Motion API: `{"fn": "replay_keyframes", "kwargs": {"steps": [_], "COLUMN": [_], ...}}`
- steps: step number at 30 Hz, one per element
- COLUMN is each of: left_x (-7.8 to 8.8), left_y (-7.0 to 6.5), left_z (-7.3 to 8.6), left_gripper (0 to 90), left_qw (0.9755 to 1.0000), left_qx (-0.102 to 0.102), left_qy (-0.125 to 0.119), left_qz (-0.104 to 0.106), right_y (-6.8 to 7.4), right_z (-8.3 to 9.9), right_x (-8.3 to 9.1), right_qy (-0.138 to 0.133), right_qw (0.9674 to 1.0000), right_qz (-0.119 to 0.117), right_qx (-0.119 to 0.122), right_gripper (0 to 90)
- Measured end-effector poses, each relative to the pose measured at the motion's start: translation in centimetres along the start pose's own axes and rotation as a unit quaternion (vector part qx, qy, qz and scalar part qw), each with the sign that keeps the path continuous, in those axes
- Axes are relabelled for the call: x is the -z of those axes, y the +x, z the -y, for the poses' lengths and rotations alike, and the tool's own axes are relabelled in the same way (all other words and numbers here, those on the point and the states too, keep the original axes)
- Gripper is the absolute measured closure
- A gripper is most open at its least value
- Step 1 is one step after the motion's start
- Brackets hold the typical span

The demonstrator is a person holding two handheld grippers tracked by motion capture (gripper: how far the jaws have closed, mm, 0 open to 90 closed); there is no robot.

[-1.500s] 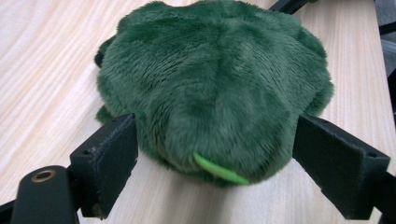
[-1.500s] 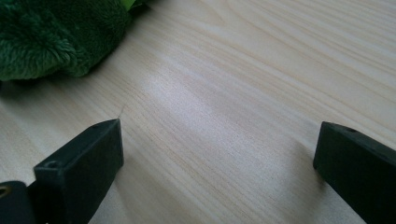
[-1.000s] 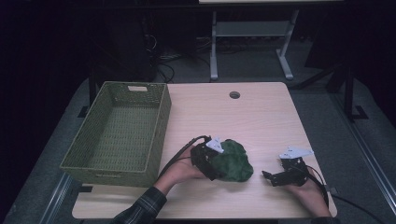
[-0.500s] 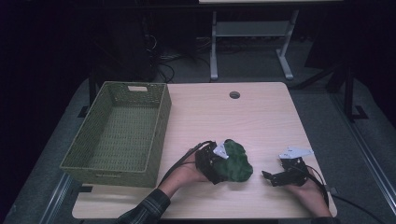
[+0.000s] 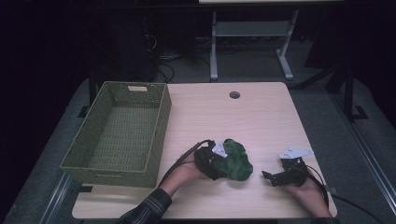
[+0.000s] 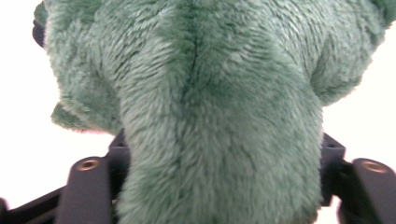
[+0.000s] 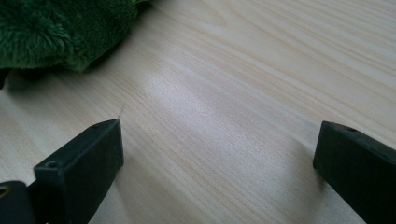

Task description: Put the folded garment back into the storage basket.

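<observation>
Plush toy: a green plush toy is seen on the desk, at about 5 o'clock of the desk's middle, near the front edge.
Long axis: the toy's longer side is laid roughly from 11 o'clock to 5 o'clock in the high view; which end is its head cannot be told.
Left hand-held gripper: the left hand-held gripper is pressed in from the toy's 9 o'clock side. Its jaws have just been closing, with a fold of green fur caught between them and touching both, so the toy is grasped.
Right hand-held gripper: the right hand-held gripper is rested on the desk at the toy's 4 o'clock, apart from it, jaws spread wide over bare wood.
Basket: a woven green basket is placed at the toy's 9 o'clock, near it.
</observation>
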State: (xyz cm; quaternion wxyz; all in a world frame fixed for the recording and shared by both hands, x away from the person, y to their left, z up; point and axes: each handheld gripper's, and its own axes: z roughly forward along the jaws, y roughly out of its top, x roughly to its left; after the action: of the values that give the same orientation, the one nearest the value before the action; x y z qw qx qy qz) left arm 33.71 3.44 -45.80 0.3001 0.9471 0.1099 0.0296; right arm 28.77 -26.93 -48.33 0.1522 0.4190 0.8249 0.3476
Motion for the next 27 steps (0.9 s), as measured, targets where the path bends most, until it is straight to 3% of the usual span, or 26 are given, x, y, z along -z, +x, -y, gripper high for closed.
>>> {"fn": "replay_keyframes", "kwargs": {"steps": [6, 9, 17, 18, 20, 27], "left_x": [0.3, 0.3, 0.4, 0.4, 0.5, 1.7], "left_y": [0.2, 0.0, 0.2, 0.1, 0.2, 0.5], "left_z": [0.0, -0.1, 0.0, 0.0, 0.0, -0.2], "left_gripper": [56.0, 63.8, 65.6, 66.0, 66.6, 67.0], "left_qw": [1.0, 1.0, 1.0, 0.9999, 0.9998, 0.9998], "left_qx": [-0.006, 0.0, 0.002, 0.014, 0.016, 0.021], "left_qy": [0.001, -0.001, 0.002, -0.005, -0.006, -0.001], "left_qz": [-0.002, -0.001, 0.001, 0.002, 0.005, -0.001], "right_y": [0.0, 0.0, 0.0, 0.0, 0.0, 0.0], "right_z": [0.0, 0.0, 0.0, 0.0, 0.0, 0.0], "right_x": [0.0, 0.0, 0.0, 0.0, 0.0, 0.0], "right_qy": [-0.001, -0.001, -0.001, -0.001, 0.0, 0.0], "right_qw": [1.0, 1.0, 1.0, 1.0, 1.0, 1.0], "right_qz": [0.002, 0.001, 0.002, 0.002, 0.001, 0.001], "right_qx": [0.001, 0.001, 0.001, 0.001, -0.001, -0.001], "right_gripper": [1.3, 1.3, 1.4, 1.4, 1.3, 1.4]}}
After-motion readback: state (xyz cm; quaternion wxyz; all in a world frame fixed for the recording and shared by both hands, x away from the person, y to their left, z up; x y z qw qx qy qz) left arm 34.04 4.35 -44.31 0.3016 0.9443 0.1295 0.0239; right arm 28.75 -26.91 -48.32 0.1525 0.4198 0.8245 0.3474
